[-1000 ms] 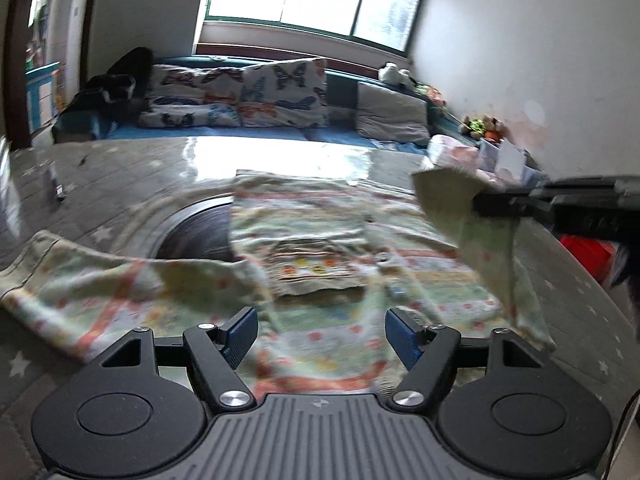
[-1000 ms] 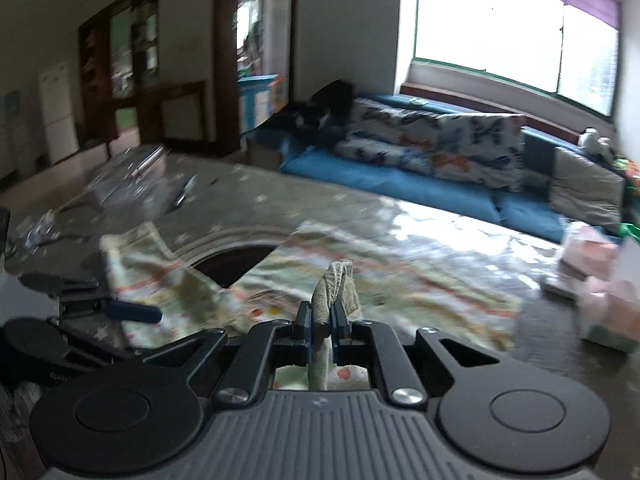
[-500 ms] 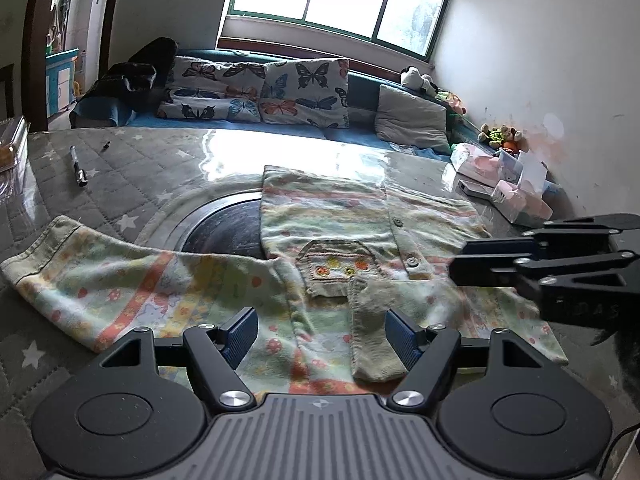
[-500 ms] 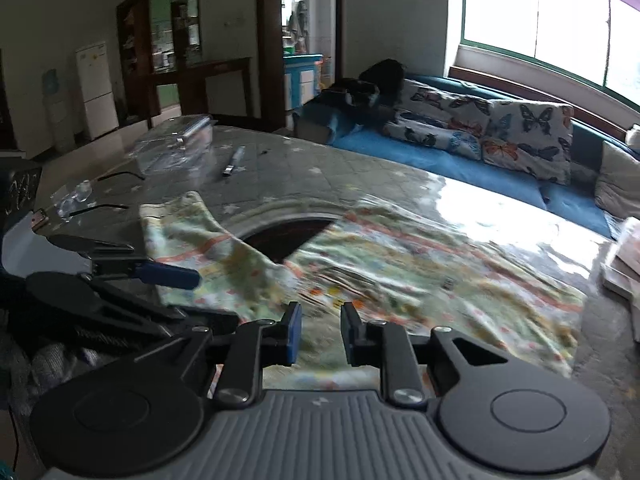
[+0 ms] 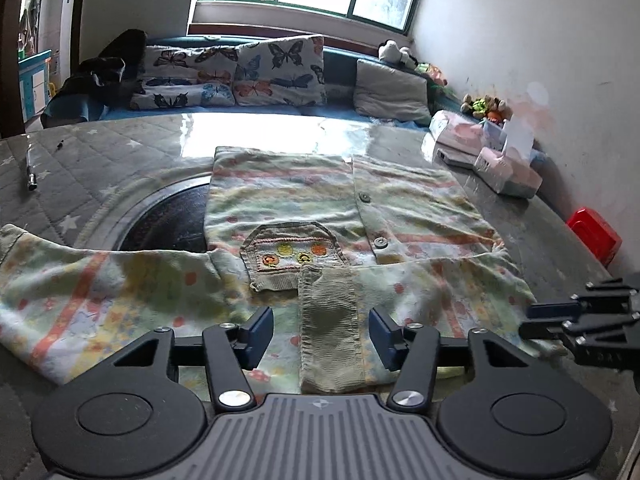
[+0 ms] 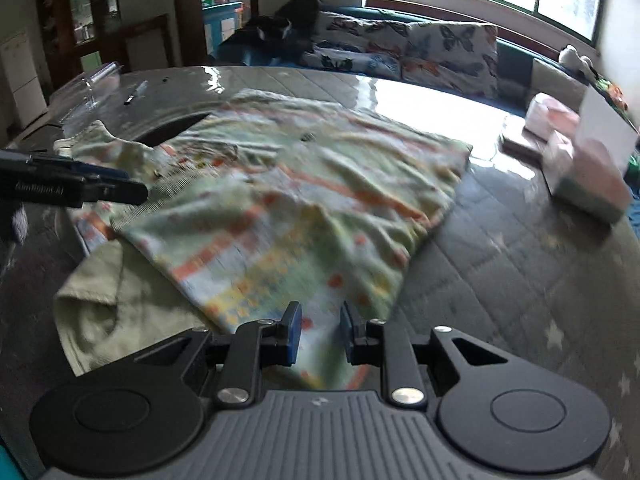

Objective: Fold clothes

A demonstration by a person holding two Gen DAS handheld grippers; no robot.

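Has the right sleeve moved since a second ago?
Yes. The right sleeve was held up beside the shirt; now it lies folded across the front, its cuff just below the pocket. The right hand-held gripper is open, clear of it.

My left gripper (image 5: pixel 321 333), jaws just narrowed but clear, straddles the ribbed cuff (image 5: pixel 330 332) lying on the patterned cardigan (image 5: pixel 304 200).
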